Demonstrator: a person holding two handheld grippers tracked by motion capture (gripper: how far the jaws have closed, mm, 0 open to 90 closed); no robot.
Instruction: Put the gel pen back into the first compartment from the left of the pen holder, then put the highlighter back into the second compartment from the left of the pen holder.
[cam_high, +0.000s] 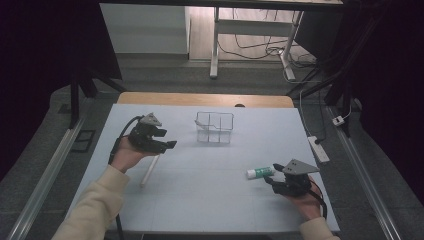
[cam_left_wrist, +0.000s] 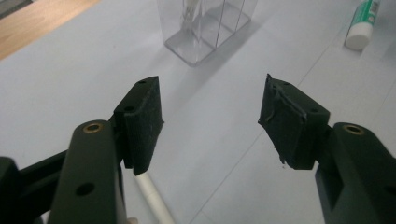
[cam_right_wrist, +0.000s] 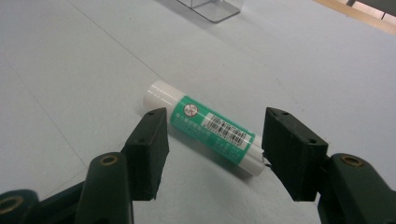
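Left tongs (cam_high: 161, 140) raised, jaws wide apart; right tongs (cam_high: 276, 176) low (seemingly near surface), jaws apart.

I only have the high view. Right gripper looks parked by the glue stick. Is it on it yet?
Observer: No. Right gripper view shows the right gripper open, with the glue stick lying flat on the table between the jaws, untouched.
Operator: Stick's orientation?
Observer: It lies crosswise to the jaws, white cap end toward the left jaw.
Operator: Left gripper?
Observer: Left gripper is open and empty in its own view, aimed toward the clear organizer.
Operator: That white rod near it?
Observer: The white rod lies on the table just below the left jaw, not gripped.
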